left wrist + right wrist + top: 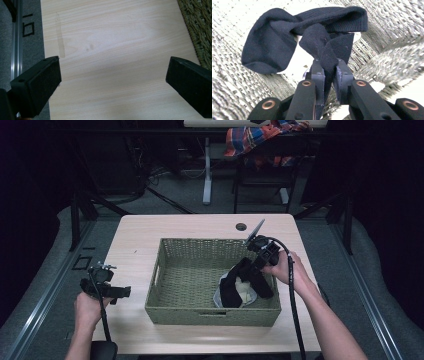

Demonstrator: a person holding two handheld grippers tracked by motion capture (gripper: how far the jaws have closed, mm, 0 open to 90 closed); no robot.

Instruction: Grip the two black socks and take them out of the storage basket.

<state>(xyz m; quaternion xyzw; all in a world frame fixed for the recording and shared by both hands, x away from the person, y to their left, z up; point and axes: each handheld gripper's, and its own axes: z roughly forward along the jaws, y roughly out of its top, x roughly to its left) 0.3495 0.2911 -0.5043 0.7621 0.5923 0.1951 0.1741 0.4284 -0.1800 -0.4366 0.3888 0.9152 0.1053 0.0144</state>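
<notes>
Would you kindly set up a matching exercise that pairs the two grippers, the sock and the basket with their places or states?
Things:
1. left gripper
2. right gripper
3. dark navy knitted sock
4. green woven rectangular basket

States:
A. pinched at a fold, draped inside the basket
B. open above bare pale wood
C. stands on the light wooden table
D. shut on fabric

Pairs: 1-B, 2-D, 3-A, 4-C

No text, label, brand or number can be read on anything here.
</notes>
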